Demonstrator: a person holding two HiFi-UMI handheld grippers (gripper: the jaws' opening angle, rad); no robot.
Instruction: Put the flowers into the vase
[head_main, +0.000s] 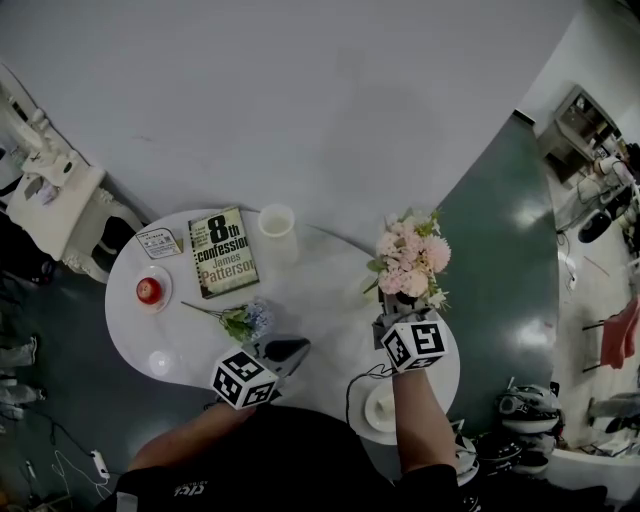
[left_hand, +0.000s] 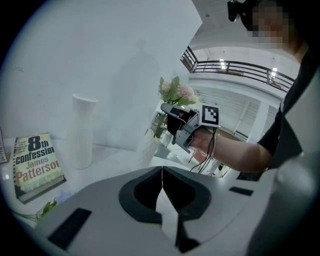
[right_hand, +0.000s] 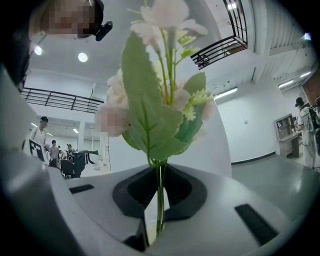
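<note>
My right gripper (head_main: 397, 310) (right_hand: 160, 197) is shut on the thin green stems of a pink flower bunch (head_main: 410, 262) (right_hand: 160, 105), held upright above the table's right side. It also shows in the left gripper view, as the right gripper (left_hand: 175, 122) with the pink flower bunch (left_hand: 174, 92) above it. The tall white vase (head_main: 276, 221) (left_hand: 82, 131) stands at the back of the round table (head_main: 320, 290), left of the bunch. A blue flower sprig (head_main: 244, 320) lies on the table just ahead of my left gripper (head_main: 296, 347) (left_hand: 161, 180), which is shut with nothing in it.
A book (head_main: 222, 251) (left_hand: 35, 160) lies left of the vase. Beside it are a small card (head_main: 158, 242) and a red apple on a saucer (head_main: 149, 290). A small dish (head_main: 160, 362) and a white cup (head_main: 380, 408) sit near the front edge. A white chair (head_main: 60, 215) stands at left.
</note>
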